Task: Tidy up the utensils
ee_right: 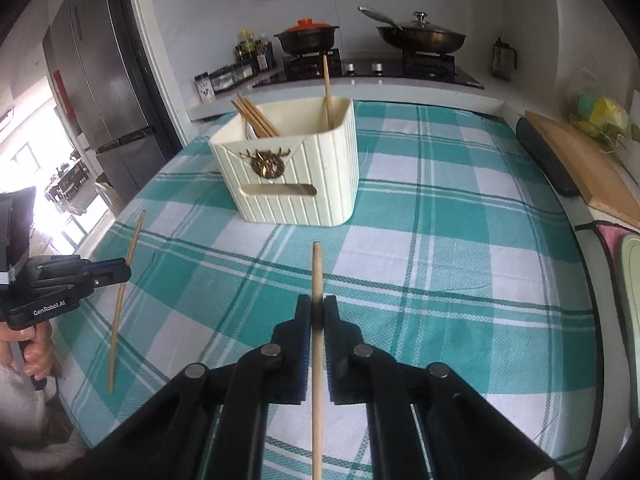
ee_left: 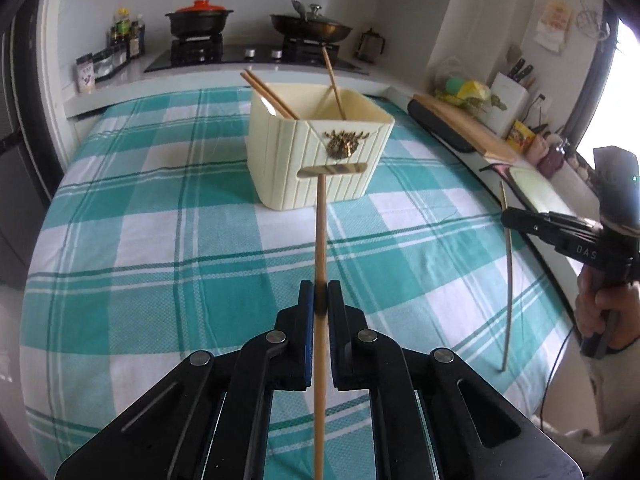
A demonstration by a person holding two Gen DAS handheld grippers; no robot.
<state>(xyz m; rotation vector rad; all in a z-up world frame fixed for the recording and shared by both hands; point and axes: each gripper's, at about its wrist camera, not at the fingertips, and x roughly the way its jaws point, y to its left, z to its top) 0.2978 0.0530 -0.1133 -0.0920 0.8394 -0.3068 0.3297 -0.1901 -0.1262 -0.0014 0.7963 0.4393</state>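
While each claw grips one chopstick, three more already stand in the cream holder [ee_left: 320, 148] on the checkered desk [ee_left: 160, 240]; left claw [ee_left: 320, 300] clenched on its chopstick [ee_left: 320, 232]; right claw [ee_right: 318, 308] clenched on its chopstick [ee_right: 317, 272]; both well short of the holder; last two drops remain, I'd say.

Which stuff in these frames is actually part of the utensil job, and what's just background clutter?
Job:
left gripper with its chopstick
right gripper with its chopstick
cream holder
chopsticks in the holder

Lying about:
checked cloth
pot with orange lid
pan
cutting board
knife block
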